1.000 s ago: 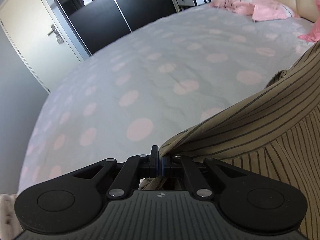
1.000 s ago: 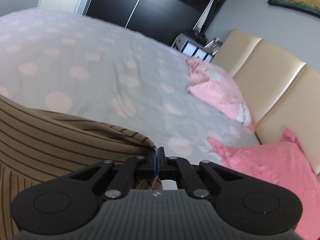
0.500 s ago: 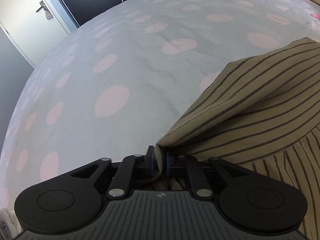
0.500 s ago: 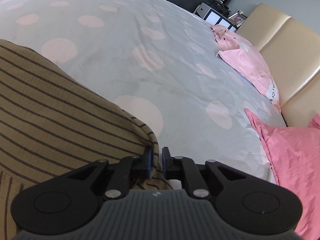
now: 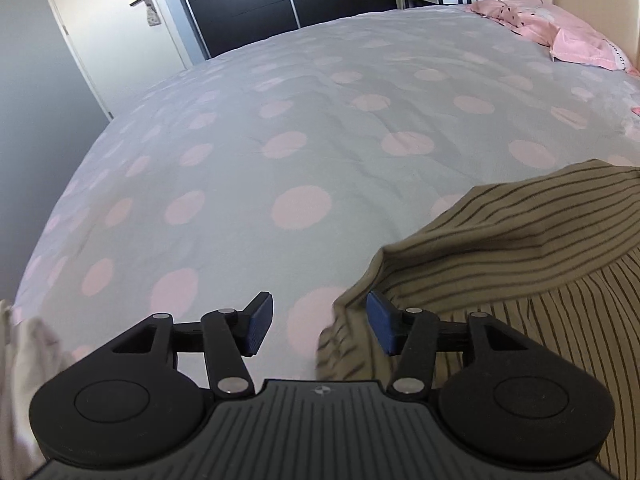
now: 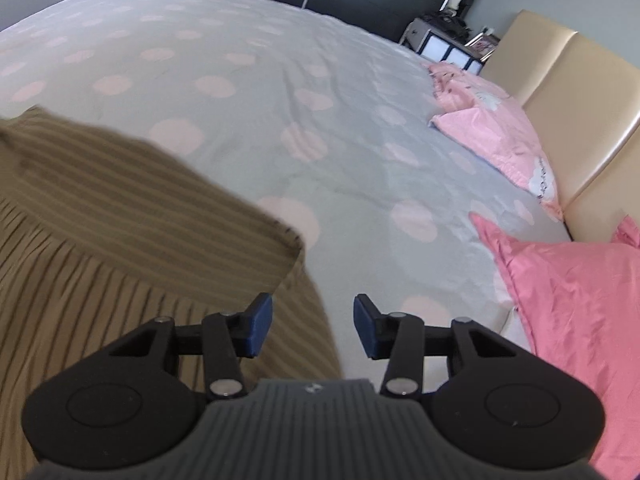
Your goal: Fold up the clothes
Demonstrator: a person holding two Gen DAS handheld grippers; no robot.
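A tan garment with dark stripes [image 5: 520,248] lies on the grey bed cover with pink dots [image 5: 304,152], its upper part folded over the lower part. In the left wrist view it fills the lower right; in the right wrist view it [image 6: 120,216] fills the lower left. My left gripper [image 5: 316,326] is open and empty, with the garment's left corner by its right finger. My right gripper [image 6: 313,328] is open and empty, just right of the garment's right corner.
Pink pillows [image 6: 580,300] lie at the head of the bed against a beige headboard [image 6: 560,92]. A pale cloth [image 5: 24,360] shows at the lower left of the left wrist view. A white door [image 5: 116,24] and dark wardrobe [image 5: 240,0] stand beyond the bed.
Both grippers were shut on the garment's corners and lowered them onto the bed. Now both have opened and let go, and the folded edge lies on the cover.
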